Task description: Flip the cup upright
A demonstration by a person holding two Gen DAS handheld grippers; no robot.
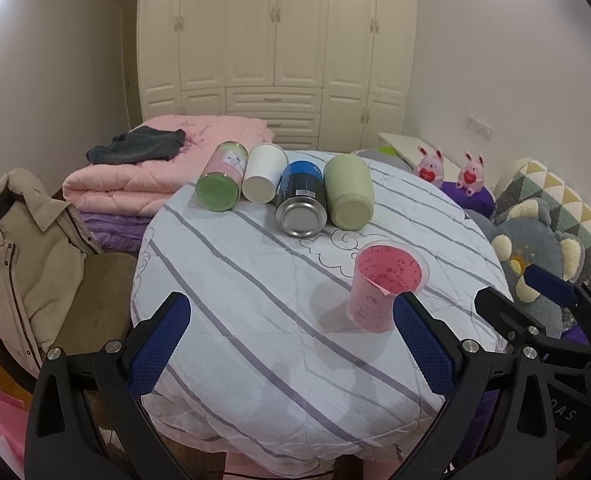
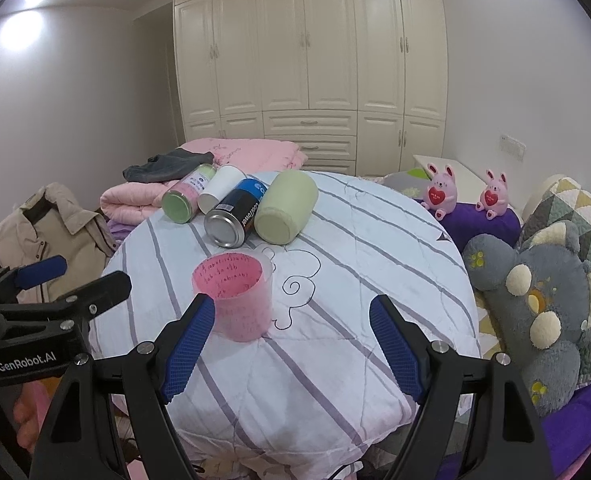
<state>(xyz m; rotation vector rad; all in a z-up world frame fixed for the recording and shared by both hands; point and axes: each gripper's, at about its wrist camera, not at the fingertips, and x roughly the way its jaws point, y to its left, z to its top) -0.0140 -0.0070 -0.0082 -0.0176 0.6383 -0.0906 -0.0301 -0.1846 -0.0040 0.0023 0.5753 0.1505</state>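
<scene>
Left gripper: fingers spread wide, nothing between them, over the near part of the table. In the right wrist view its body reads "GenRobot.AI" in white.
Right gripper: fingers wide apart, holding nothing. Its left blue pad is just beside the cup; I cannot tell whether they touch.
Pink cup: standing upright, mouth up, on the near right part of the table. Clear plastic lined with pink paper bearing handwriting too small to read.
Table: round, covered with a white quilt with grey stripes and a drawn cloud outline.
Row at the far edge: four containers on their sides, bases toward the cameras, packed side by side.
Pale green cup: rightmost, unmarked.
Blue-black can: bare metal base, barcode on the side; the right wrist view shows "Cooltowel", as best I can read.
White paper cup: plain.
Pink jar: green lid, white label, unreadable.
Beyond: folded pink quilt, cream wardrobe.
</scene>
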